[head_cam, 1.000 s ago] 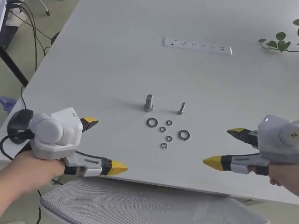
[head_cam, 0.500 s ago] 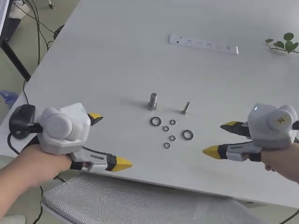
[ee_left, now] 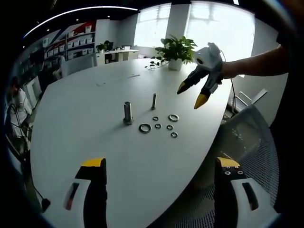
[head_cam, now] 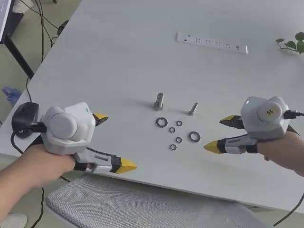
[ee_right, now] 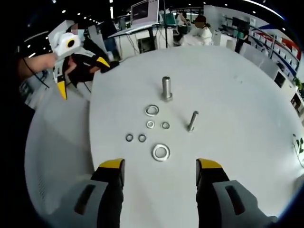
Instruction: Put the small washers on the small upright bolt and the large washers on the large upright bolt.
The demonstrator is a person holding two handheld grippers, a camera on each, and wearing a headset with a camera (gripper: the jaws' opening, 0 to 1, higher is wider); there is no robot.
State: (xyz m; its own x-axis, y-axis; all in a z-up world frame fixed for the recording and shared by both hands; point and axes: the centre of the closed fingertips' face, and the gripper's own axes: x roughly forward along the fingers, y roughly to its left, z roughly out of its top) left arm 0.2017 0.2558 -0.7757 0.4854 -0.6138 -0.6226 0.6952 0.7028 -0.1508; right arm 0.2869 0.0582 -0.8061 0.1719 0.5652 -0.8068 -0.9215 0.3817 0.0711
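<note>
Fingers (head_cam: 124, 166) of left gripper (head_cam: 115, 141) and right gripper (head_cam: 216, 134) spread wide, empty; washers (head_cam: 190, 137) lie between them.

large bolt (head_cam: 159, 101) left of small bolt (head_cam: 193, 109), washers (head_cam: 178, 139) before them

Bright daylight from the blown-out windows (ee_left: 213, 23) washes the white table (head_cam: 118, 57); the large bolt (head_cam: 159, 100) throws a faint shadow; gripper views warp at the edges.

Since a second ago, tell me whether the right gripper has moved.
Yes. The right gripper has come in toward the large washer nearest it, narrowing the gap between them.
</note>
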